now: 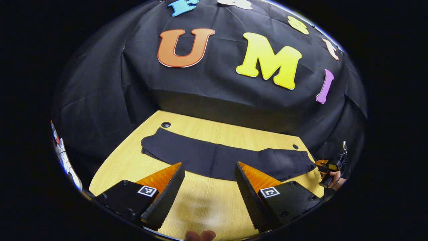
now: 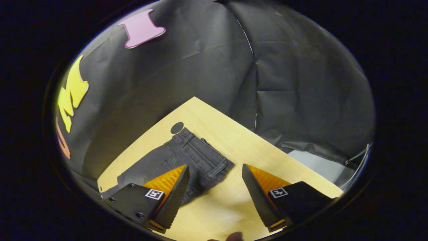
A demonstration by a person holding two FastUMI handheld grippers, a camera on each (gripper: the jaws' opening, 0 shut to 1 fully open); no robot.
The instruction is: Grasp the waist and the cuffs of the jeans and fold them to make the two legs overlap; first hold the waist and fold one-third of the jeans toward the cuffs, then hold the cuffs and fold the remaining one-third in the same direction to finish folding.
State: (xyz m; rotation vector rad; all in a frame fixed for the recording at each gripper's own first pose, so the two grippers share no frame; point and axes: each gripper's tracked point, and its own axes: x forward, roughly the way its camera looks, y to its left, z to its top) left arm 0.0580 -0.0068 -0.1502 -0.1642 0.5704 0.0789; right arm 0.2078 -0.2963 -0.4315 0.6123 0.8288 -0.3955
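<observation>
Dark jeans point(image 1: 217, 157) lie flat across the wooden table point(image 1: 200, 207), stretched left to right with the two legs overlapping. My left gripper point(image 1: 209, 170) hovers open just short of the near edge of the legs, nothing between its fingers. Far right in the left gripper view, the other gripper point(image 1: 329, 167) and the hand holding it sit by the jeans' waist end. In the right gripper view the waist point(image 2: 197, 154), with waistband and pocket, lies ahead and to the left. My right gripper point(image 2: 215, 174) stands open beside it over bare wood.
A round hole in the tabletop point(image 1: 166, 125) sits near the cuffs' end, another point(image 2: 177, 127) beside the waistband. The table's right edge point(image 2: 301, 167) drops off to a pale floor point(image 2: 321, 167). Black cloth walls the booth behind.
</observation>
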